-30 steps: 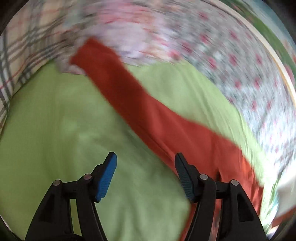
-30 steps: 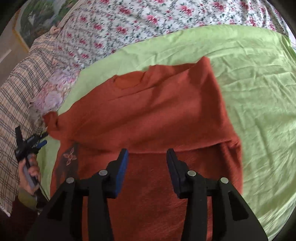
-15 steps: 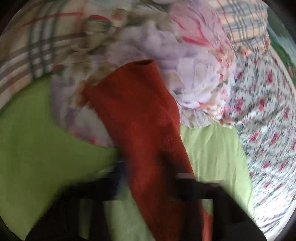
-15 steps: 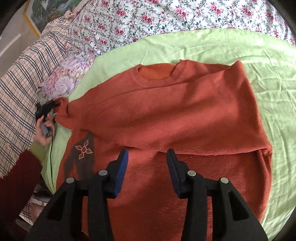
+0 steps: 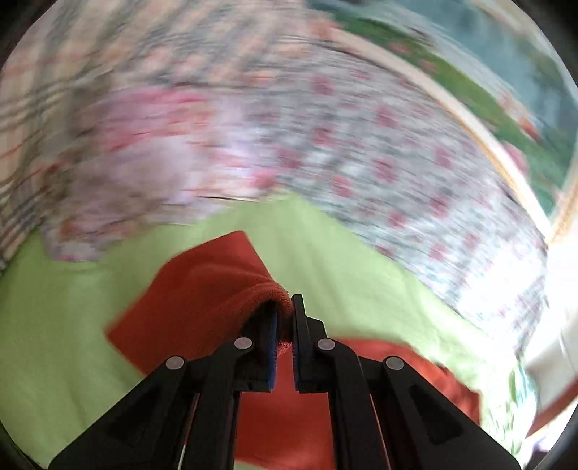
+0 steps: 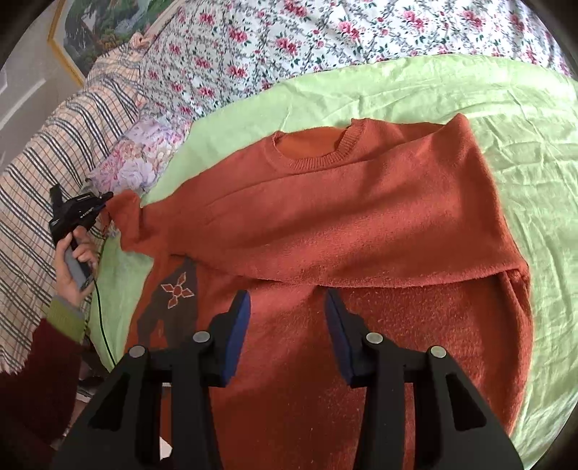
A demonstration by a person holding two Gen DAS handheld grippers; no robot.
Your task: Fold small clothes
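Rust-orange knitted sweater (image 6: pixel 361 224) lies spread on the light-green wrinkled bedsheet (image 6: pixel 523 119), ribbed round neckline pointing away from the right wrist camera. Bottom part looks folded up over the body, fold edge running across the sweater just ahead of the right gripper's tips. Dark patch with a small star-like motif (image 6: pixel 177 289) sits on the sweater's left lower area.

Left gripper (image 5: pixel 285 318): jaws together, clamped on the end of the sweater's sleeve (image 5: pixel 202 289), knit bunched between the blue pads. Rest of that view is motion-blurred. From the right wrist view the same gripper (image 6: pixel 81 213) is at the sweater's far left edge, sleeve cuff pulled out sideways to it, held by a hand (image 6: pixel 72 267) in a dark-red sleeve with green cuff. A thin dark cable hangs below the hand.

Right gripper (image 6: pixel 285 307): jaws apart, nothing between them, hovering over the sweater's lower middle; can't tell whether the tips touch the knit.

Beyond the sweater: white floral-print bedding (image 6: pixel 307 43). Left of the sweater: beige plaid blanket (image 6: pixel 47 152) and a pastel flowered pillow (image 6: pixel 141 159). Framed landscape picture (image 6: pixel 97 25) on the wall past the plaid blanket.
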